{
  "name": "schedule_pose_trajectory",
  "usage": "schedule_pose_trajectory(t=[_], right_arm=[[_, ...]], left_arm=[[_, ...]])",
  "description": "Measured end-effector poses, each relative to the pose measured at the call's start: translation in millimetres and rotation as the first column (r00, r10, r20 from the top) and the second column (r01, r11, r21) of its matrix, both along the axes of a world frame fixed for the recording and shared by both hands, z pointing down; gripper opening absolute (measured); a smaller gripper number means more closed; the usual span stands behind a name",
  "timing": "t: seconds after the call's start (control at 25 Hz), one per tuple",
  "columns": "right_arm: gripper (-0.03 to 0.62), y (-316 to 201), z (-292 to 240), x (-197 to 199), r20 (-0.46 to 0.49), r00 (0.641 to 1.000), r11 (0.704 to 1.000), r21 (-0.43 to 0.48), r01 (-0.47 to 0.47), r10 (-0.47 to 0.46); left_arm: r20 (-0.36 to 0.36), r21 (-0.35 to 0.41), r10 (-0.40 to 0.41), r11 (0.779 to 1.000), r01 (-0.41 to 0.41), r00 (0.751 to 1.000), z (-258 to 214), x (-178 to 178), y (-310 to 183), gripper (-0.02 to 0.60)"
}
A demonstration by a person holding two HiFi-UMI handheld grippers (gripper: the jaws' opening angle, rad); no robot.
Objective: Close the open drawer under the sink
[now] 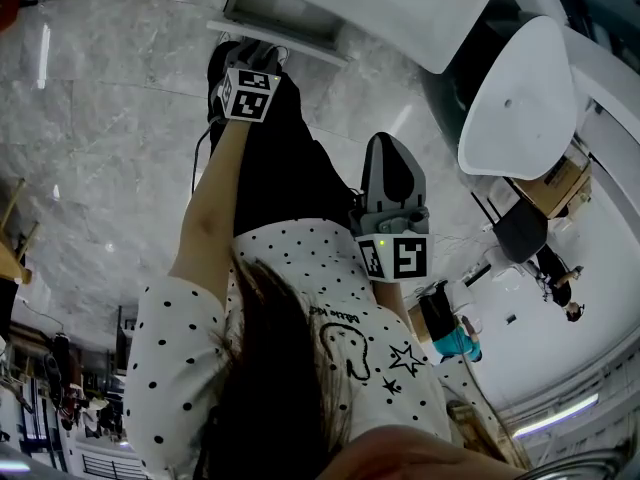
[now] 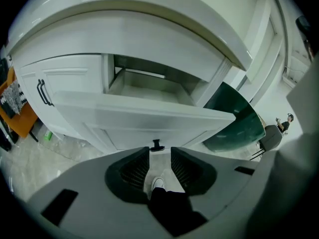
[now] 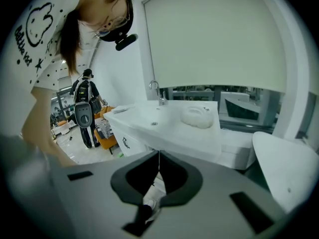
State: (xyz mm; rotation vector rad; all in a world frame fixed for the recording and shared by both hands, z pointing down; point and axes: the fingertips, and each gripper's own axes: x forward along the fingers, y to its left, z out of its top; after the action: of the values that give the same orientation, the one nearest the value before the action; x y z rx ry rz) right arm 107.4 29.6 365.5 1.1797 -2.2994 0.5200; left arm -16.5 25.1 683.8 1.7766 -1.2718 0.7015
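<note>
The white drawer (image 2: 149,121) stands pulled out of the vanity under the curved sink counter (image 2: 149,29), its inside showing above the front panel. A small black knob (image 2: 157,145) sits low on that panel. My left gripper (image 2: 160,159) points at the knob from just in front, jaws open, nothing between them. In the head view the left gripper (image 1: 245,63) is stretched toward the open drawer (image 1: 285,20) at the top. My right gripper (image 1: 388,148) hangs back beside my body, shut and empty; in its own view the right gripper (image 3: 158,156) faces another white sink counter (image 3: 164,123).
A cabinet door with a black handle (image 2: 44,92) is left of the drawer, a dark green glass panel (image 2: 239,126) to its right. A white oval fixture (image 1: 520,98) stands at right on the marble floor (image 1: 100,148). A person with a backpack (image 3: 85,108) stands far off.
</note>
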Motion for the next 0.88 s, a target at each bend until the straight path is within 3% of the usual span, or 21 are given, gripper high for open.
schedule_pose_trajectory(t=[0.24,0.88], right_arm=[[0.015,2.0,9.5,11.1,-0.02,1.0,0.999,-0.027,-0.02,0.02],[0.015,1.5,16.1,18.5,-0.039,0.997,0.996,-0.056,-0.074,0.071]], left_arm=[[0.015,-0.029,-0.005,1.0,0.006,1.0,25.0,4.5,-8.2,0.137],[0.051,-0.038,-0.002,0.999,0.004,0.999,39.0,10.4,-27.4,0.143]])
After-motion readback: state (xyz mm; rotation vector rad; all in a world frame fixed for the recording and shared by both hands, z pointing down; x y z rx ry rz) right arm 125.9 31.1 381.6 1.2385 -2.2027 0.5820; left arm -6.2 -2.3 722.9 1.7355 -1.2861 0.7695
